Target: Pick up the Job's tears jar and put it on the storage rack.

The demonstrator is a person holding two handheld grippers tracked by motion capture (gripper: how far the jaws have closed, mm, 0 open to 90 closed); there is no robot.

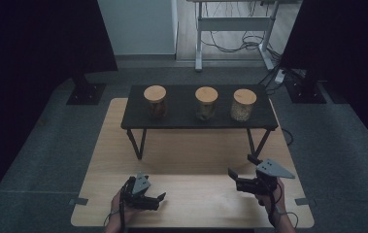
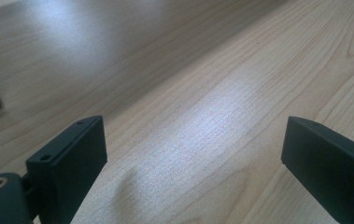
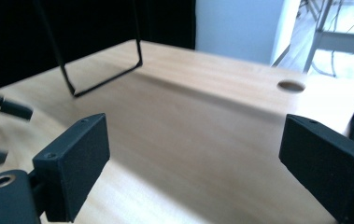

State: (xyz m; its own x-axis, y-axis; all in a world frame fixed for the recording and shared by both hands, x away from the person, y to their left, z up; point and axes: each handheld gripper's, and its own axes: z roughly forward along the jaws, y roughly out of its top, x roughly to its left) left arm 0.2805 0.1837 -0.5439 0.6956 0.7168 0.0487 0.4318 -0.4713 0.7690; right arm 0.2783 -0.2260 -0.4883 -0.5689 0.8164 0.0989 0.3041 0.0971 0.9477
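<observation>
Your left gripper [image 1: 158, 198] hovers low over the near edge of the tabletop [image 1: 191, 194], jaws spread wide with nothing between them. Your right gripper [image 1: 240, 170] sits just as wide and empty, near the black shelf's right leg. Three cork-lidded jars [image 1: 206, 103] stand in a row on the black shelf [image 1: 181, 119], well apart from both grippers.

On the pale wooden desk [image 1: 191, 145] a low black shelf [image 1: 181, 116] carries three cork-lidded jars [image 1: 206, 103] in a row, while near the front edge the left claw [image 1: 158, 199] and right claw [image 1: 240, 166] gape empty, well apart.
</observation>
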